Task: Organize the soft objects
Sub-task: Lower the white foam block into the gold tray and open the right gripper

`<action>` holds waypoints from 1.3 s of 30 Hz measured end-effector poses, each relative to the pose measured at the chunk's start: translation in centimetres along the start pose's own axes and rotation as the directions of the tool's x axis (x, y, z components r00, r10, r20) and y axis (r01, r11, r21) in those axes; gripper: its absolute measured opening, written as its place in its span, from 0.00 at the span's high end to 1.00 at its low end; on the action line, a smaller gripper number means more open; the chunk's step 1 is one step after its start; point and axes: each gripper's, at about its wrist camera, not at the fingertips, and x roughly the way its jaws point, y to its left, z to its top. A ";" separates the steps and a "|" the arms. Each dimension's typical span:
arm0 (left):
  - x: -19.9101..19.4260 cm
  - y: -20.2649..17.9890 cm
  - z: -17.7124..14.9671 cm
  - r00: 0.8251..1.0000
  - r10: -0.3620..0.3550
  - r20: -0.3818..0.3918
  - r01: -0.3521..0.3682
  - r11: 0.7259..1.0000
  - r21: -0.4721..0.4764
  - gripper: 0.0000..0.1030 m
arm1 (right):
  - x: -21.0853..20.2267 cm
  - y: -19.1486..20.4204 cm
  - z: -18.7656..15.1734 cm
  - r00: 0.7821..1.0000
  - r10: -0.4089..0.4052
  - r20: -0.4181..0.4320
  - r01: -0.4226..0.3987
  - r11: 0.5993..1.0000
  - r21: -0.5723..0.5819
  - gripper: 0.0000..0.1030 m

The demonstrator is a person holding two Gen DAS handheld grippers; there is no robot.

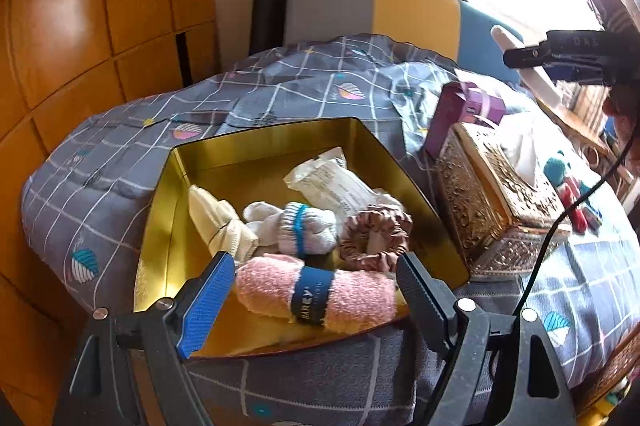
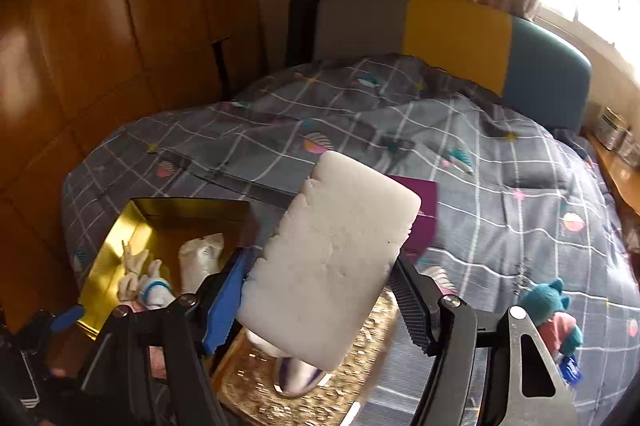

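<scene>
Right gripper (image 2: 316,290) is clamped on a white sponge (image 2: 332,262), carrying it in the air over the bed (image 2: 500,162), above the ornate gold tissue box (image 2: 248,374). Left gripper (image 1: 316,290) hangs with jaws apart, nothing between them, at the near edge of the gold tin (image 1: 256,142).

Judging by the task, the sponge goes in the tin w/ the rest: pink towel roll (image 1: 320,292) along the near edge, sock bundle (image 1: 304,226) mid-tin, scrunchie (image 1: 376,236) toward the right edge, white packet (image 1: 332,182) further back.

To do it well: approach over the tin's right edge, clear the rim first, then lower; let go only once the sponge is inside (it's light, prob. bounces if dropped high). Best free room looks like the far left corner, bare gold floor there.

Watch the tissue box, just beside the tin's right edge, and the purple box (image 1: 460,110) behind it. 2 grippers near 1 tin: left should back off the near edge.
</scene>
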 end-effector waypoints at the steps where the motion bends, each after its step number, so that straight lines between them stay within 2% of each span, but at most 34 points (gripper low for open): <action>1: 0.0 0.3 0.0 1.000 0.005 0.002 -0.005 1.000 -0.010 0.18 | 0.3 0.5 0.1 1.000 0.007 -0.007 -0.007 1.000 0.000 0.32; 8: -0.3 1.4 -0.1 1.000 0.023 0.007 -0.022 0.999 -0.045 0.18 | 2.9 3.8 0.9 0.997 0.055 -0.048 -0.057 0.998 -0.035 0.31; 17: -0.4 3.2 -0.1 0.999 0.046 0.017 -0.044 0.995 -0.094 0.18 | 8.5 10.3 1.0 0.984 0.110 -0.143 -0.128 0.983 -0.130 0.31; 23: -0.4 3.7 -0.1 0.999 0.050 0.021 -0.048 0.993 -0.107 0.18 | 11.6 14.9 0.1 0.966 0.163 -0.199 -0.199 0.964 -0.175 0.30; 30: -0.3 4.1 -0.1 0.998 0.060 0.021 -0.057 0.991 -0.124 0.18 | 13.7 18.2 -1.2 0.958 0.171 -0.229 -0.220 0.954 -0.205 0.29; 33: -0.2 4.2 -0.1 0.998 0.064 0.018 -0.061 0.990 -0.129 0.18 | 14.3 18.6 -1.5 0.951 0.191 -0.242 -0.240 0.951 -0.194 0.24; 39: -0.2 4.1 -0.1 0.997 0.072 0.019 -0.069 0.989 -0.128 0.18 | 13.7 18.2 -2.2 0.955 0.203 -0.215 -0.241 0.956 -0.168 0.12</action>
